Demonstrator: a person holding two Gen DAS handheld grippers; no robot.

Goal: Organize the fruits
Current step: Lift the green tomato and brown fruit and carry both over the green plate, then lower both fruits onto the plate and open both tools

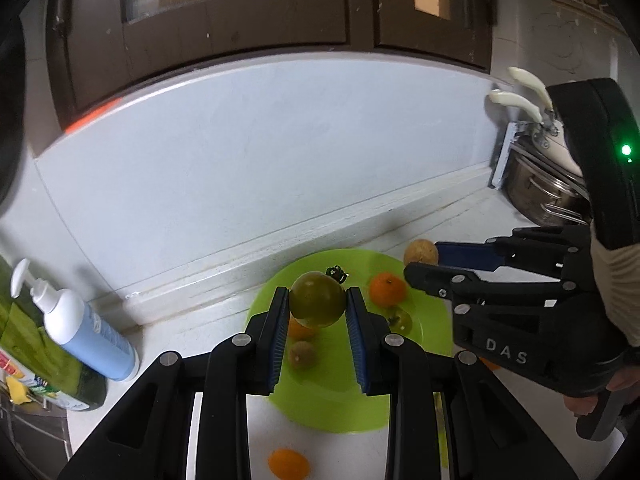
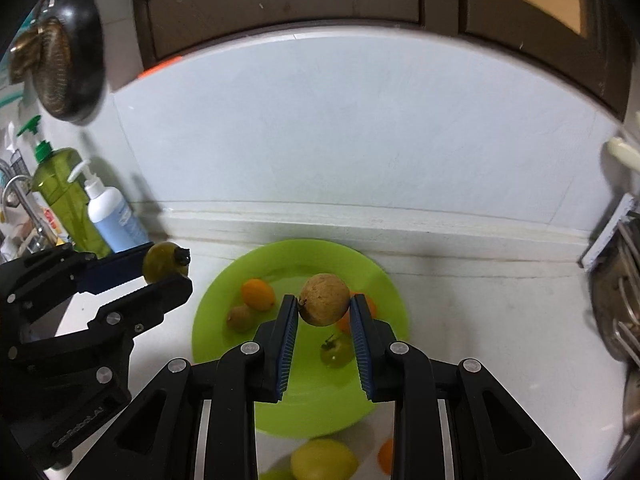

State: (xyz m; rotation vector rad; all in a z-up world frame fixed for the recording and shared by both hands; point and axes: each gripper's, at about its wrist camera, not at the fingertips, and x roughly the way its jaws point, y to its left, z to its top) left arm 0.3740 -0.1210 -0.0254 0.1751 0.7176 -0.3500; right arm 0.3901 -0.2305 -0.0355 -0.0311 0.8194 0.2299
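Observation:
My left gripper is shut on a green tomato and holds it above the lime-green plate. My right gripper is shut on a brown round fruit above the same plate. On the plate lie an orange fruit, a small brown fruit and a small green tomato. In the left wrist view the right gripper holds the brown fruit at the plate's far right rim. In the right wrist view the left gripper holds the green tomato left of the plate.
A blue pump bottle and a green bottle stand at the left by the wall. Steel pots sit at the right. An orange fruit and a yellow fruit lie on the counter in front of the plate.

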